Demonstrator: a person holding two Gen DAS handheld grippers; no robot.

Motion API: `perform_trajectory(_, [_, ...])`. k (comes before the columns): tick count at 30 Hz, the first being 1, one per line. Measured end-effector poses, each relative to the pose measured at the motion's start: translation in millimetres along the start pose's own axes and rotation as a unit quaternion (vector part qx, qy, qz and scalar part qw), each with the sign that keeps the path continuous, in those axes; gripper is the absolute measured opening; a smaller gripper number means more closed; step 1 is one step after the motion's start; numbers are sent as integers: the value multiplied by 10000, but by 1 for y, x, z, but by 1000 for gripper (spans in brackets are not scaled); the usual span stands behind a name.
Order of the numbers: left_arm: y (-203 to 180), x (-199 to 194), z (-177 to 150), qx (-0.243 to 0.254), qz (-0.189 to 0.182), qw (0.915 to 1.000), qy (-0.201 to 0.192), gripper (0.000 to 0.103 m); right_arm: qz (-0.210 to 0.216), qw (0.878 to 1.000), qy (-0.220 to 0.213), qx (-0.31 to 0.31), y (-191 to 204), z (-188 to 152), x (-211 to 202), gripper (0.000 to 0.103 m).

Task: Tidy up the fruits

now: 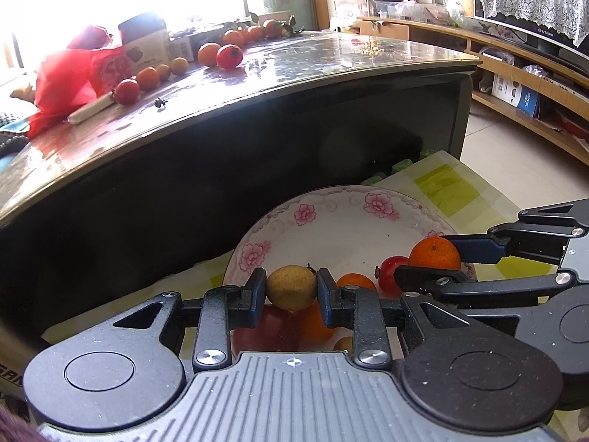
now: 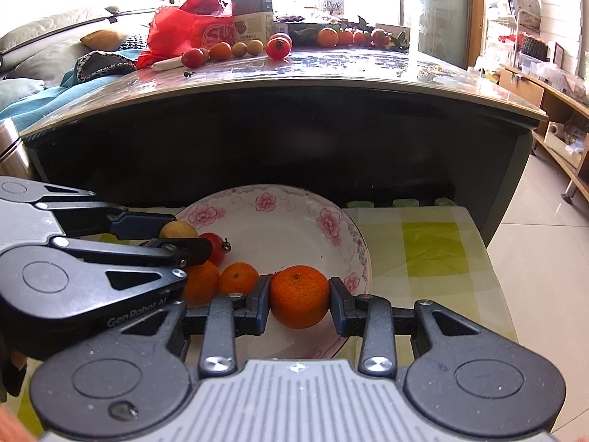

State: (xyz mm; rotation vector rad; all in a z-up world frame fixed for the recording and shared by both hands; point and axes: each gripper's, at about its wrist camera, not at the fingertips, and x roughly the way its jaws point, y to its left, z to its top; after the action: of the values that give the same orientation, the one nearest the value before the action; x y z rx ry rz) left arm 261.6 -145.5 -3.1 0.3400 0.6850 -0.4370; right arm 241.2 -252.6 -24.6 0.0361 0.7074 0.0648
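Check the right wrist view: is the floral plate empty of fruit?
No. The floral plate already holds several fruits, including a small orange and a red tomato.

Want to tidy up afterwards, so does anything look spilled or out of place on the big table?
Yes: pale crumbs lie scattered near the glossy table's far right corner, and a small dark stem-like bit lies alone beside the red fruit. Nothing looks broken.

A low surface covered by a yellow-green checked cloth (image 2: 427, 246) fills the lower right of the right wrist frame, and a flowered plate (image 2: 342, 221) rests on it. Behind, across the upper frame, a glossy dark table (image 2: 368, 70) carries a red bag (image 2: 173, 33), loose fruits (image 2: 278, 46) (orange and red ones), and a box (image 2: 254, 24).
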Motion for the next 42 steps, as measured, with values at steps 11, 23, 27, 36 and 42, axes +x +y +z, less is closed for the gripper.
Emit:
perform_trajectory(11, [2, -5, 2, 51, 119, 9999, -63, 41, 38, 9999, -65, 67, 1, 3, -2, 40])
perform_trajectory(23, [9, -16, 3, 0, 246, 9996, -147, 51, 149, 9995, -168, 223, 1, 7, -9, 41])
perform_trajectory(27, [13, -24, 3, -80, 317, 9993, -168, 55, 308, 9987, -166, 359, 1, 8, -13, 42])
perform_trajectory(36, [21, -43, -2, -315, 445, 9983, -220, 65, 321, 9987, -274, 284, 13, 9, -30, 43])
perform_trajectory(42, [22, -53, -6, -420, 496, 9976, -251, 69, 195, 9992, -303, 179, 19, 7, -42, 44])
